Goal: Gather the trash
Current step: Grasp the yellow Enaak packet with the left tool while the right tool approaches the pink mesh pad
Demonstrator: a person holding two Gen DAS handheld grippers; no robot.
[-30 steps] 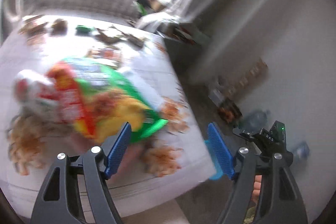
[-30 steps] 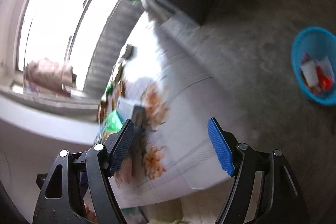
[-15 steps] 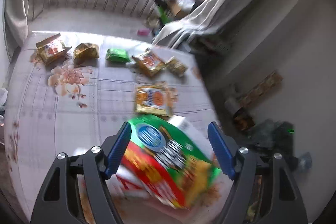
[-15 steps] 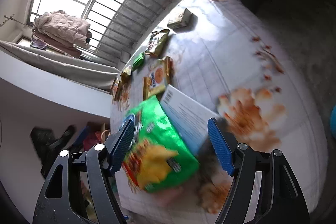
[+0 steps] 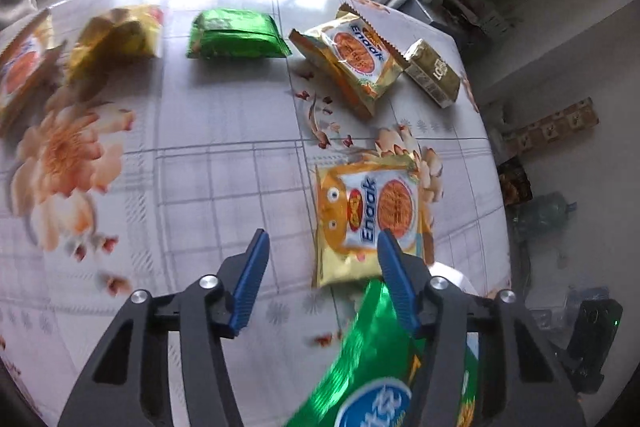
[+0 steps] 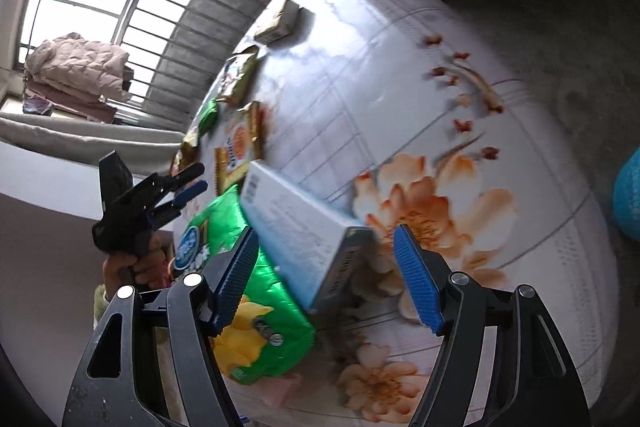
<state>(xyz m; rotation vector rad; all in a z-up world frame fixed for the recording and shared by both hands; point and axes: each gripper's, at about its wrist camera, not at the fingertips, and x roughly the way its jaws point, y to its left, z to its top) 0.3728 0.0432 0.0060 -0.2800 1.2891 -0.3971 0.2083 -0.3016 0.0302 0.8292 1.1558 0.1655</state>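
Shiny green snack bag (image 6: 256, 311) and white-blue box (image 6: 304, 239) between the right gripper (image 6: 326, 277)'s parted jaws; left gripper (image 5: 320, 263) likewise agape.

Left gripper (image 5: 322, 261) has pushed forward past the green snack bag (image 5: 372, 363); bag now sits low-right under the right finger, not between the jaws. Right gripper (image 6: 326, 265) closed in; white box (image 6: 298, 233) now between its spread fingers.

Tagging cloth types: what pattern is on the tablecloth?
The tablecloth is white with a grey grid and orange flowers, clearest in the left wrist view.
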